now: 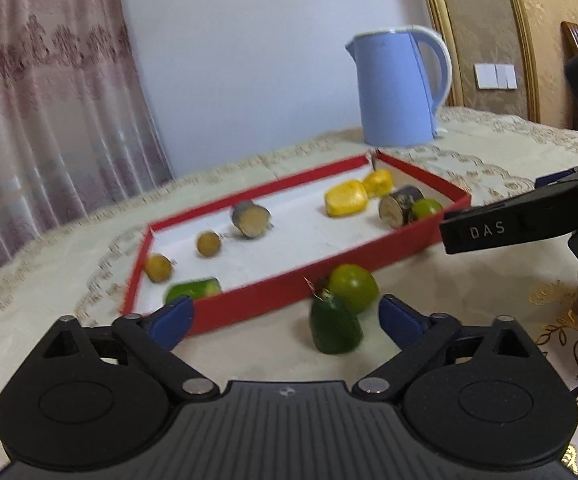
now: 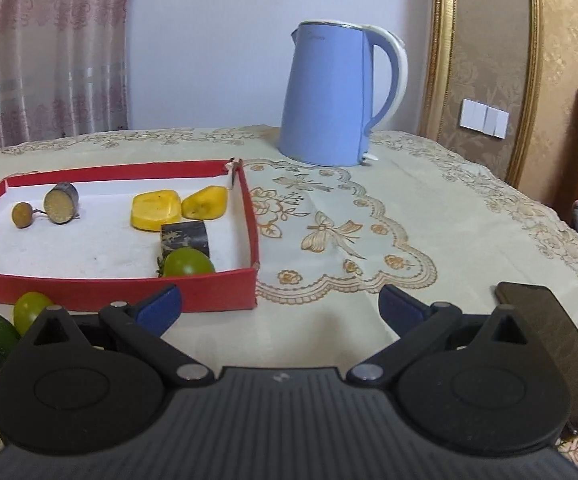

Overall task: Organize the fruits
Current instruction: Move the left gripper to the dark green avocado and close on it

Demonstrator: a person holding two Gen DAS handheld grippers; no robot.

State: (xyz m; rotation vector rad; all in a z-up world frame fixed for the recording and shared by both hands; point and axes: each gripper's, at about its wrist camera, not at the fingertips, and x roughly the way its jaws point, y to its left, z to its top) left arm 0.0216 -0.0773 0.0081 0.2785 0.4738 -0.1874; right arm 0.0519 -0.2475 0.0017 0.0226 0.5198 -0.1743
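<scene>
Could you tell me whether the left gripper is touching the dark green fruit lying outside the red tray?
Apart. In the left wrist view the left gripper is open, and bare tablecloth shows between each blue finger and the dark green fruit.

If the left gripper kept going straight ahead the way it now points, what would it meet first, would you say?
Most likely the dark green fruit on the tablecloth, which lies between the open left gripper's fingers; the round green fruit and red tray wall sit just behind it, though depth is uncertain.
</scene>
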